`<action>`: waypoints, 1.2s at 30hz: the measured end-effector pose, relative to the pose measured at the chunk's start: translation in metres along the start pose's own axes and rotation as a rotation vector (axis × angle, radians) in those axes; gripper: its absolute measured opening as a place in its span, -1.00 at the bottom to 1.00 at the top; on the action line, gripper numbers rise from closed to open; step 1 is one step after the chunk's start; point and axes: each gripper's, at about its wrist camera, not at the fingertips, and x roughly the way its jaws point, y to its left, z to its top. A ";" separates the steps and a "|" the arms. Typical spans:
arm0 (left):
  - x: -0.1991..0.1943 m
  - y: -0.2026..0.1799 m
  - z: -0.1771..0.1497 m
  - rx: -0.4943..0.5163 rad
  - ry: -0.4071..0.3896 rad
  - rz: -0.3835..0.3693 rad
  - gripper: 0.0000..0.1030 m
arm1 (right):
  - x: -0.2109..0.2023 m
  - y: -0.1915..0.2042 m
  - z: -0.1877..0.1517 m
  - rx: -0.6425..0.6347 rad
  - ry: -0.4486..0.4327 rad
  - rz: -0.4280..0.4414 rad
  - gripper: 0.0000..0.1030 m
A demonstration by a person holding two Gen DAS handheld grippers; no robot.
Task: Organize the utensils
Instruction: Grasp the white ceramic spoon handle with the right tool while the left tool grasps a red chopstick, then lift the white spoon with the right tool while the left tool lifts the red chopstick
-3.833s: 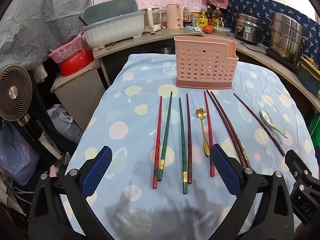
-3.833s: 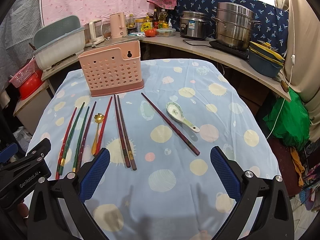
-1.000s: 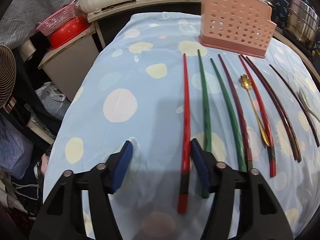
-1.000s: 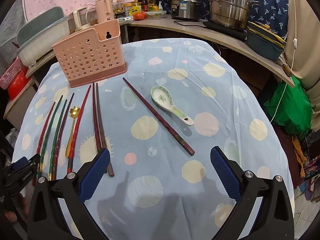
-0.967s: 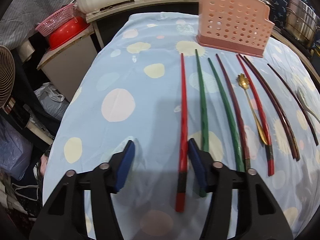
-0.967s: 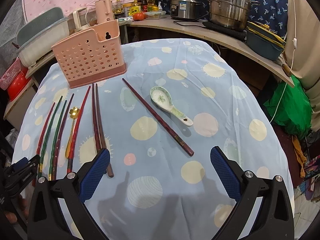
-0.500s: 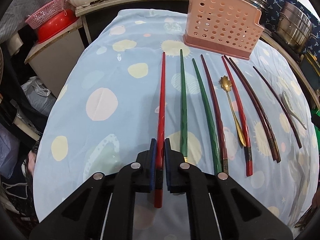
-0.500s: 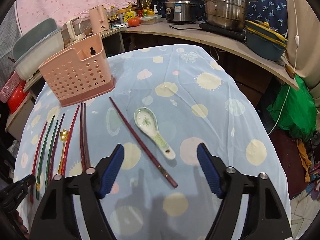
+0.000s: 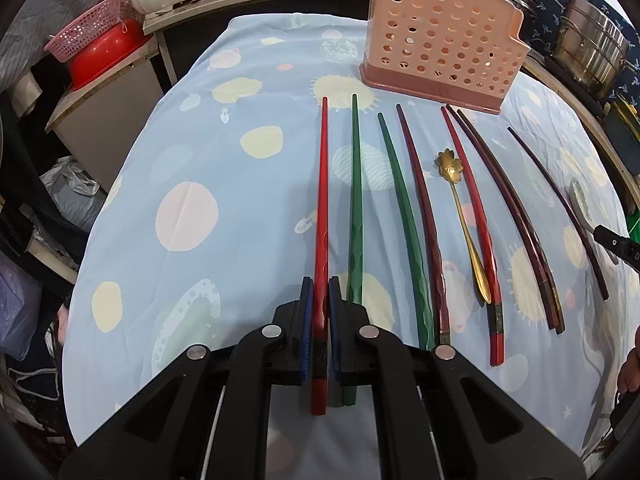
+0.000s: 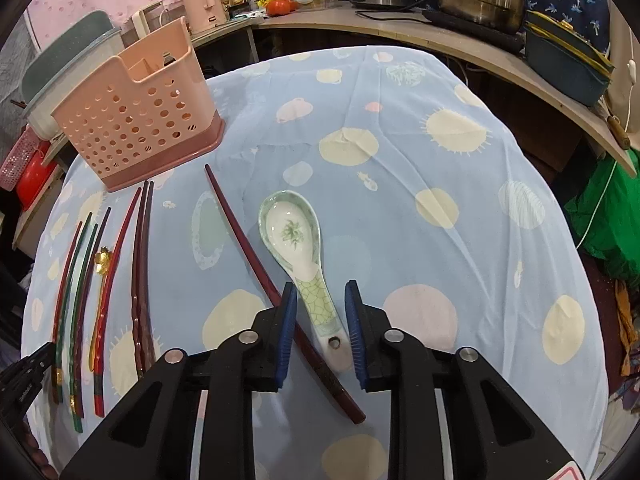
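Down on the blue spotted tablecloth (image 9: 240, 92), the left gripper (image 9: 319, 292) pinches the glossy red chopstick (image 9: 322, 184) near its thick end, its ribbed blue pads pressed against both sides. That slim, tapered stick points toward the perforated pink plastic holder (image 9: 436, 40); a green chopstick (image 9: 355, 184) lies just beside it, on the side toward the gold flower-bowled spoon (image 9: 460, 216).

The right gripper (image 10: 320, 294) has its jaws closing around the crackle-glazed handle of the ceramic spoon (image 10: 298, 248), pads not yet touching it. A dark maroon chopstick (image 10: 248, 248) runs under the pad nearer the holder. Beyond the spoon, away from the holder, the cloth lies bare to the table's edge.
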 end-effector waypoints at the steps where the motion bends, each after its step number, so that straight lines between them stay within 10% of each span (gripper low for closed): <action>1: 0.000 -0.001 0.001 0.000 0.000 0.001 -0.86 | 0.001 0.000 0.000 0.001 0.002 0.003 -0.59; 36: -0.021 -0.002 -0.009 0.005 -0.040 -0.043 -1.00 | -0.026 0.005 -0.035 0.009 -0.011 0.044 -0.75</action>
